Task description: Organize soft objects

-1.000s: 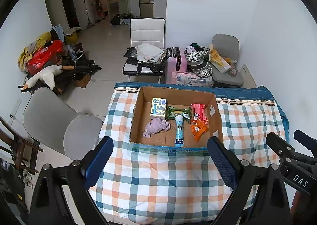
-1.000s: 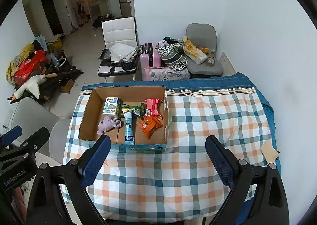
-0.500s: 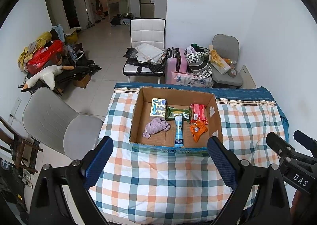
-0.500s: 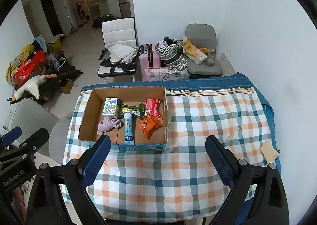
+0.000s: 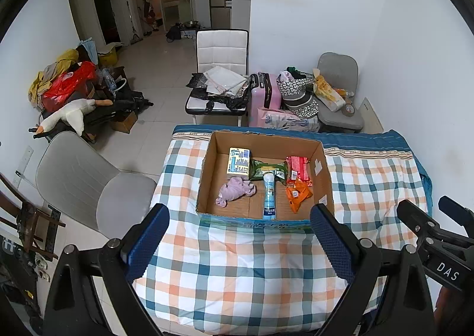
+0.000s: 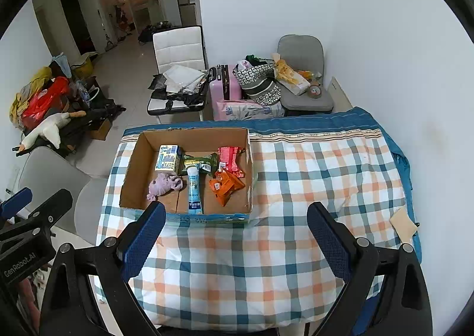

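An open cardboard box (image 5: 207,170) (image 6: 130,170) stands on the checked tablecloth (image 5: 237,270) (image 6: 311,176). In it lie a lilac soft cloth (image 5: 235,190) (image 6: 163,184), a blue-white tube (image 5: 269,193) (image 6: 194,190), a yellow-blue carton (image 5: 238,160) (image 6: 168,157), a green packet (image 5: 269,169) (image 6: 201,162), a red packet (image 5: 298,168) (image 6: 229,158) and an orange packet (image 5: 297,195) (image 6: 225,186). My left gripper (image 5: 240,242) is open and empty, held above the table's near side, short of the box. My right gripper (image 6: 237,242) is open and empty, level with it to the right.
A grey chair (image 5: 89,185) stands left of the table. Behind the table are a white chair (image 5: 220,81), a pink suitcase (image 5: 265,93) and a grey chair with bags (image 5: 334,93). A tan card (image 6: 403,222) lies at the table's right edge. The wall runs on the right.
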The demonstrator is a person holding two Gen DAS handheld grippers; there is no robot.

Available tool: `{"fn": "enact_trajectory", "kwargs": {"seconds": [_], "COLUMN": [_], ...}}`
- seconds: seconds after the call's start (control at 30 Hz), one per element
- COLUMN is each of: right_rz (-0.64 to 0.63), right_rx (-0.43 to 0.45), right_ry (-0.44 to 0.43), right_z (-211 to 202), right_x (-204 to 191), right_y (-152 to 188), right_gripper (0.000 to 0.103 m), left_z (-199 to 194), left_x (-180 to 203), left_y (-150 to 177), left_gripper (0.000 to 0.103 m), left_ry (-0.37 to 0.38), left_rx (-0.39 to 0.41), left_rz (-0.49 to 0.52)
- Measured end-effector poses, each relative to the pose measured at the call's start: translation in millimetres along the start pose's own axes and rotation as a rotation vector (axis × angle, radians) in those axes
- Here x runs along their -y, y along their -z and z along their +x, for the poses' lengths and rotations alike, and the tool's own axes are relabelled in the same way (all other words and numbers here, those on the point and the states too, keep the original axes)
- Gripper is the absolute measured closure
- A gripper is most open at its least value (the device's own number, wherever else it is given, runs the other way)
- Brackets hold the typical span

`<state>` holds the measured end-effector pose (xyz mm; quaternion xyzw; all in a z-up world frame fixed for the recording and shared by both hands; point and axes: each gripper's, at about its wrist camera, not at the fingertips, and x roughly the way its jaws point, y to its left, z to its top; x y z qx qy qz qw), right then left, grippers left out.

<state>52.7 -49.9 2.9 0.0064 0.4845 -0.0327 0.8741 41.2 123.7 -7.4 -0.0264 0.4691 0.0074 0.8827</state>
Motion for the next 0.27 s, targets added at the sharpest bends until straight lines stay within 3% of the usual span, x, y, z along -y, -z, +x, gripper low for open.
{"fn": "enact_trajectory", "kwargs": {"seconds": [0.27], "right_rz": [0.003], "right_rx": [0.003], "right_ry": [0.007], "right_z": [-0.7], "right_x": [-2.9], "right_y": [1.0], "right_gripper": [0.005], "left_z": [-1.0], "left_x": [-2.4], "left_y": [-1.9], "left_gripper": [0.006], "left_ry": [0.004], "left_rx": [0.006], "left_rz": [-0.006]}}
